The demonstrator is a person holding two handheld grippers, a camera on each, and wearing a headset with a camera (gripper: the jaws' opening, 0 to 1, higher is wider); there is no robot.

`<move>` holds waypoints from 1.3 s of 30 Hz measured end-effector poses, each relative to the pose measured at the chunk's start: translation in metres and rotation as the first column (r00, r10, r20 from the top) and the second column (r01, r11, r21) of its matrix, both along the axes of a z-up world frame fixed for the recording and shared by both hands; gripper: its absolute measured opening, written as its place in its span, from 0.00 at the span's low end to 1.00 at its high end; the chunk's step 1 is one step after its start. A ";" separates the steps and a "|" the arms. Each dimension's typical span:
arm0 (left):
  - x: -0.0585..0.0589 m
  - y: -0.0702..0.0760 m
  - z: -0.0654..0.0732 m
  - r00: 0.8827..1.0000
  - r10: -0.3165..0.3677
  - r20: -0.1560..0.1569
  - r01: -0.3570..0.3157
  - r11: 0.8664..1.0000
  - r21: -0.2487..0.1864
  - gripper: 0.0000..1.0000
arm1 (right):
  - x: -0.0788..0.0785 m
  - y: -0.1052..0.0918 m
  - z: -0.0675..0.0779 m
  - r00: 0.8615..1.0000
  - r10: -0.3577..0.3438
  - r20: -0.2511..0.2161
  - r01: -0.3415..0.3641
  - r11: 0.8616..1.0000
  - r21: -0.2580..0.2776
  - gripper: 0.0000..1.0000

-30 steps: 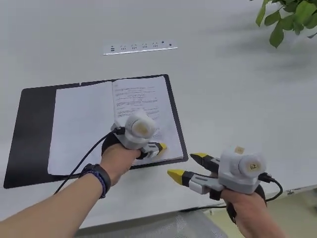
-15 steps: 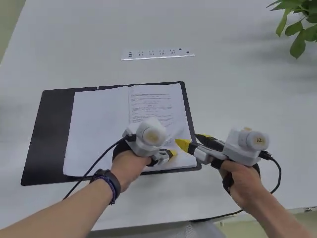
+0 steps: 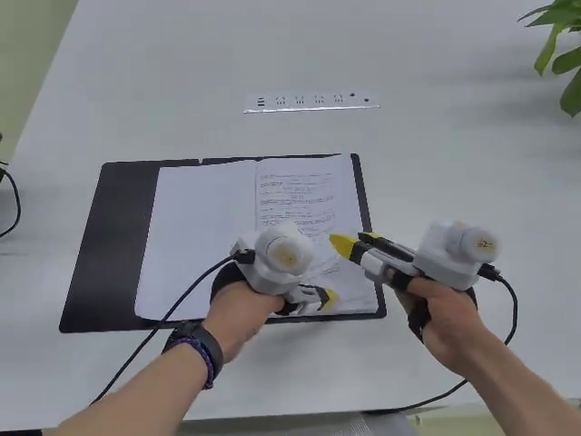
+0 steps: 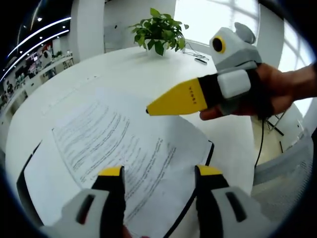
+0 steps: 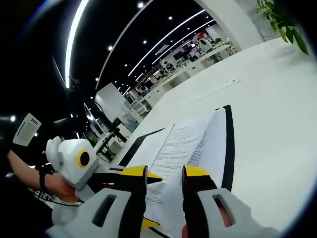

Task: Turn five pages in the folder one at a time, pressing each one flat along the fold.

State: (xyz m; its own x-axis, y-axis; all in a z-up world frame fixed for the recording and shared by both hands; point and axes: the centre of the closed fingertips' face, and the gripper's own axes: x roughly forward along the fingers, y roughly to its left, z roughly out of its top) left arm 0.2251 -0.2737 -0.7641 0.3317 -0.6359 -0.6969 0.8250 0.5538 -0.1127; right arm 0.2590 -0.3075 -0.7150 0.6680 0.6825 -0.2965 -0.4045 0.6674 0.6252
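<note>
A white table (image 3: 454, 163) runs across the whole head view. On it, in the centre and left of the frame, the black folder (image 3: 113, 236) lies open and flat, with its bare left cover showing. A blank white sheet (image 3: 204, 236) covers the middle of the folder. To the right of the fold lies a printed page (image 3: 304, 195) with lines of small text, and the folder's black edge shows as a thin border along its right side and bottom. The left gripper (image 3: 318, 298) is in the lower centre, held in a hand over the bottom edge of the printed page near its lower right corner. In the left gripper view its two yellow-tipped jaws stand wide apart with the page between them and nothing clamped; whether they touch the paper cannot be told. The right gripper (image 3: 349, 243) comes in from the lower right, its yellow tips pointing left over the lower right part of the printed page, just above the left gripper. In the right gripper view its jaws are a narrow gap apart and grip nothing. Green plant leaves (image 3: 561, 45) hang in the upper right corner. A white power strip (image 3: 311, 101) lies flat on the table above the folder. A black cable (image 3: 172, 304) trails from the left gripper toward the lower left, and a dark wristband (image 3: 195, 343) circles the left wrist.
</note>
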 end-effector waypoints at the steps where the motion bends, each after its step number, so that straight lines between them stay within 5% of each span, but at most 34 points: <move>1: 0.001 0.002 0.002 1.000 0.007 0.000 -0.007 1.000 -0.001 0.59 | 0.000 -0.001 -0.001 1.000 -0.001 -0.001 0.001 1.000 0.005 0.21; 7: 0.000 0.014 0.022 0.998 0.046 0.040 -0.045 0.999 -0.023 0.62 | -0.004 -0.010 -0.004 0.999 -0.039 -0.006 0.039 0.999 -0.025 0.02; 19: -0.016 0.036 0.049 0.993 0.086 0.080 -0.083 0.996 -0.045 0.65 | -0.003 -0.005 0.009 0.999 -0.052 0.004 0.052 0.999 0.002 0.00; 28: -0.017 0.071 0.064 0.983 0.144 0.112 -0.140 0.989 -0.045 0.66 | -0.002 0.010 0.023 0.999 -0.040 0.019 0.040 0.999 0.030 0.00; 39: -0.024 0.116 0.075 0.962 0.251 0.110 -0.245 0.967 -0.064 0.66 | -0.005 0.031 0.036 0.998 -0.029 0.053 0.027 0.999 0.041 0.00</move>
State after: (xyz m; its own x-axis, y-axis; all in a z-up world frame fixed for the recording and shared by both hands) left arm 0.2007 -0.1578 -0.6889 0.5603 -0.5561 -0.6138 0.6717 0.7387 -0.0561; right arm 0.2540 -0.2760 -0.6793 0.7012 0.6740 -0.2325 -0.4197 0.6538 0.6296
